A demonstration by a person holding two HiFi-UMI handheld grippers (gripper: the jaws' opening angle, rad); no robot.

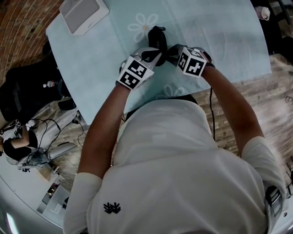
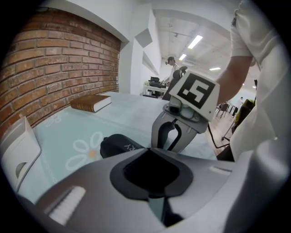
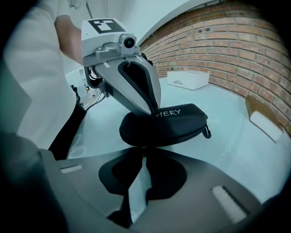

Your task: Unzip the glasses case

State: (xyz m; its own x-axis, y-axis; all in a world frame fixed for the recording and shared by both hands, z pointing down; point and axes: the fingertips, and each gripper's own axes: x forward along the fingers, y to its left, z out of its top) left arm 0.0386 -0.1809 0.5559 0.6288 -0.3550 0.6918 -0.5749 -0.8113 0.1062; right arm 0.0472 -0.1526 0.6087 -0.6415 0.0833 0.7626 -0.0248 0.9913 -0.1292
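Observation:
The black glasses case [image 1: 158,39] lies on the pale blue daisy cloth [image 1: 219,41], just beyond both grippers. My left gripper [image 1: 153,55] is shut on the case's near end. In the right gripper view its grey fingers [image 3: 141,86] clamp down on the lid beside the printed letters. My right gripper [image 3: 142,149] is shut at the zip seam on the case [image 3: 173,123], on what looks like the zipper pull. The left gripper view shows the case [image 2: 119,144] at left and the right gripper's fingers [image 2: 161,129] close behind my own jaws. A small ring [image 3: 207,132] hangs at the case's far end.
A white box [image 1: 83,13] sits at the table's far left corner. A brown book [image 2: 91,102] lies by the brick wall [image 2: 54,63]. The table's near edge is right against the person's body, with floor and cables at the left.

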